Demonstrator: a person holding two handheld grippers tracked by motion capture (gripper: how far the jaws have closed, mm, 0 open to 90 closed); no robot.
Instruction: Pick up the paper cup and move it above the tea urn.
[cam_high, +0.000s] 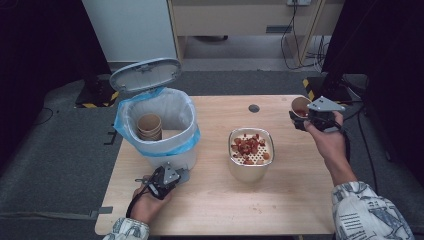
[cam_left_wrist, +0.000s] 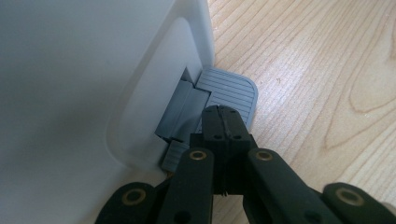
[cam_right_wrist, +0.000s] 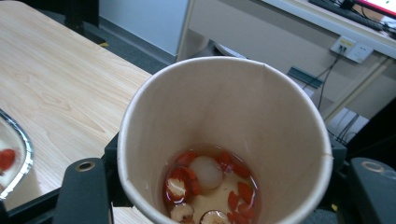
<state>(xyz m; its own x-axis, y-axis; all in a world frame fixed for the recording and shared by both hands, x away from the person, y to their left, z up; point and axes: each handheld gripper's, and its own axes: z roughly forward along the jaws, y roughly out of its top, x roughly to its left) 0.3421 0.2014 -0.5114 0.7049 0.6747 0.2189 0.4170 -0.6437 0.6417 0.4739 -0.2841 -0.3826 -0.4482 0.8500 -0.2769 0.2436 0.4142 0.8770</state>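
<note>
Paper cup (cam_right_wrist: 224, 140) sits clamped between right gripper (cam_high: 311, 118) jaws w/ tea, red fruit bits sloshing at bottom: light, thin-walled, crushable, so grip mid-wall, keep upright; left gripper (cam_left_wrist: 223, 122), jaws clenched empty, presses bin pedal (cam_left_wrist: 231, 91).

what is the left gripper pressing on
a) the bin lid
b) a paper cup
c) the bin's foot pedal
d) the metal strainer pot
c: in the left gripper view the shut left gripper rests on the grey pedal at the foot of the white bin.
</note>
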